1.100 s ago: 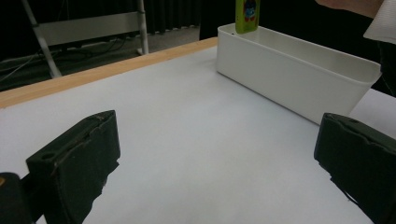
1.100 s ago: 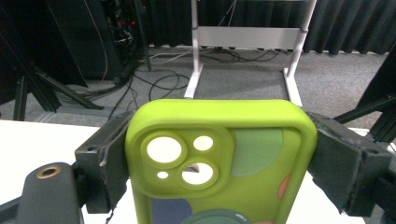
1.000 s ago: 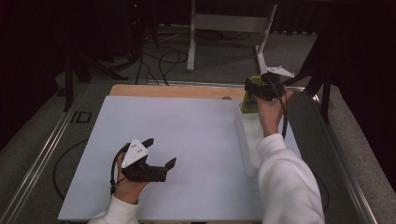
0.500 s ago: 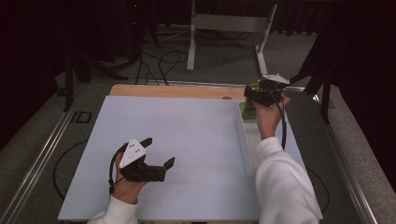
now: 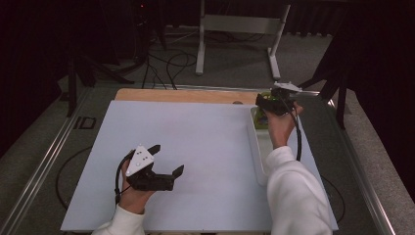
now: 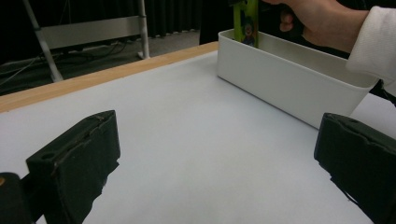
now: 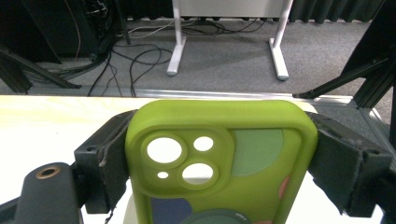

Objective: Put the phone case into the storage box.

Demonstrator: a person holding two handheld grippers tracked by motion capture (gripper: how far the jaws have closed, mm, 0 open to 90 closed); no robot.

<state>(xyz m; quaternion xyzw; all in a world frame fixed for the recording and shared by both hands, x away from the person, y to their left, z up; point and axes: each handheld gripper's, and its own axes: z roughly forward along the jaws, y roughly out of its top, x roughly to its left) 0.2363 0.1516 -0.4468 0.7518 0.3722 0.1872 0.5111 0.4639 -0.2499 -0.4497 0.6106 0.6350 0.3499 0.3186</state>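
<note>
Right claw (image 7: 219, 163) clamped on green phone case (image 7: 219, 158) across its width, case upright over white bin (image 6: 289, 74), camera holes uppermost, left claw (image 5: 166, 161) spread apart above bench (image 5: 195, 137).

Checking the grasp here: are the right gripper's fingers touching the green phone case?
Touching. In the right gripper view both fingers press against the sides of the green phone case.

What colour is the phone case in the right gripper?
Lime green, with darker green, navy and pink shapes on it; the phone case shows best in the right gripper view.
</note>
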